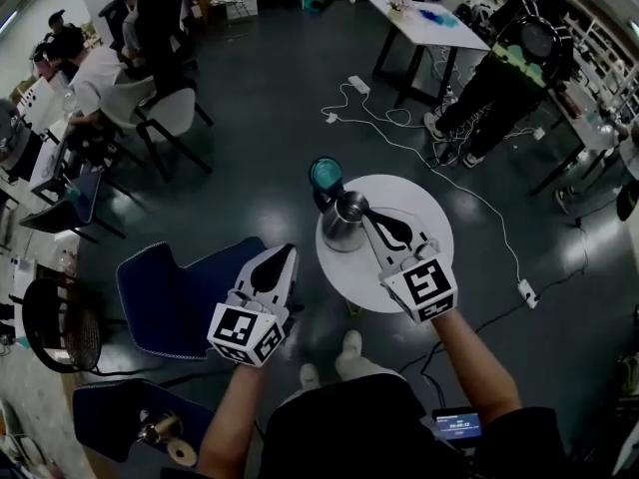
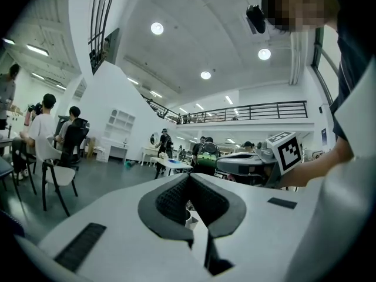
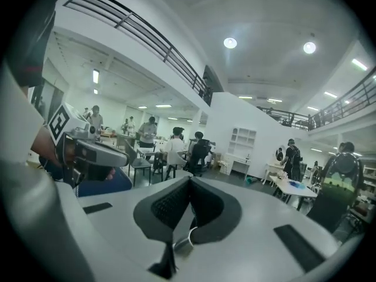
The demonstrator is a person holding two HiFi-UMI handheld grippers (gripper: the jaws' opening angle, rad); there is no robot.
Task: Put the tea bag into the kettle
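Off the worktop's (image 1: 424, 208) near-left edge, the left hand-held gripper (image 1: 280, 264) hangs with its jaws pressed together, nothing identifiable between them. The right hand-held gripper (image 1: 374, 220), jaws likewise closed, reaches over the worktop toward the kettle (image 1: 342, 226) at the far-left edge. The tea bag shows clearly in no view. It is likely light, soft and easily torn, so pinch its top seam or tag gently.

No word, brand or number can be read. The left cube (image 1: 245, 332), behind the left gripper's (image 1: 284, 257) fingers, and the right cube (image 1: 424, 285), behind the right gripper's (image 1: 367, 218) fingers, bear only black-and-white square patterns. A small lit screen (image 1: 457, 426), well behind the right fingers, shows characters too small to read.
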